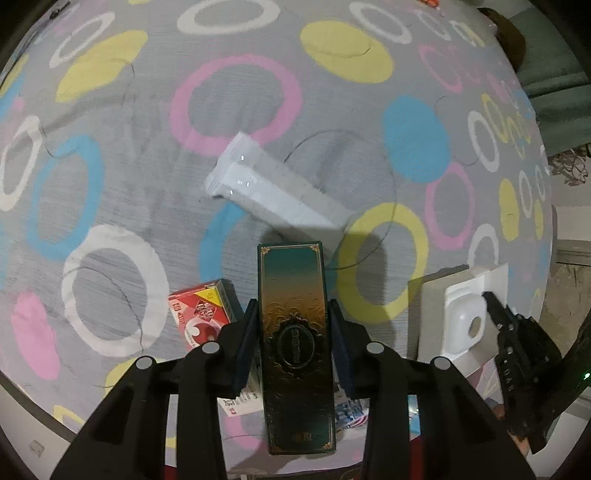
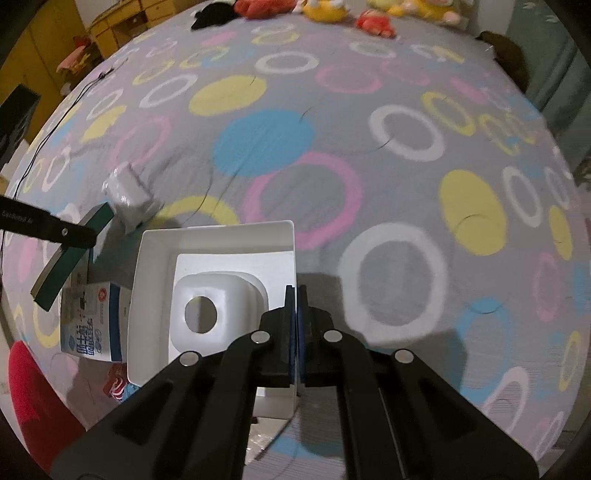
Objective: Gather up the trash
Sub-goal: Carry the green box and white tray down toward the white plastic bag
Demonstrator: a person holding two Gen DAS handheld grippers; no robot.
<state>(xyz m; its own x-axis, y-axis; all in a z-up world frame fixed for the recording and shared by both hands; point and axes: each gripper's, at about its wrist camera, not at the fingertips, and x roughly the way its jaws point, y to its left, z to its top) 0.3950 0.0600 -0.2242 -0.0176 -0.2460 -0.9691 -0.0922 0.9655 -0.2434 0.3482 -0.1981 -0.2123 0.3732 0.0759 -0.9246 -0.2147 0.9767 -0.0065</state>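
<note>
The left gripper (image 1: 293, 332) has its jaws clamped on the long sides of a dark green box (image 1: 295, 332), a slim carton with gold print, held clear of the bed (image 1: 147, 110). It looks light and stiff; its glossy faces may slip, so a grip across the narrow width near the middle, as now, suits it.

The right gripper (image 2: 295, 332) has its jaws pressed together on the thin right wall of a white box (image 2: 221, 236), an open carton with a moulded white insert (image 2: 214, 302) inside. That wall is thin card and likely to bend or tear if the box swings, so it wants gentle carrying; the insert sits loose-looking and could drop out if tipped.

Still on the bed, just under and beside the held boxes, lie a red carton (image 1: 201, 314) and a blue-and-white carton (image 2: 92, 321), both small, light and easy to pinch across their sides. A little farther out lies a white packet (image 1: 273, 188), soft and shiny, best taken at a sealed end. With both grippers full, none of these can be picked up yet.

Beyond, the patterned sheet is bare up to a row of plush toys (image 2: 332, 9) at the far edge, well apart from the trash. A thin black cable (image 2: 48, 129) trails along the bed's left side, and a red object (image 2: 33, 398) shows at the near left corner.
</note>
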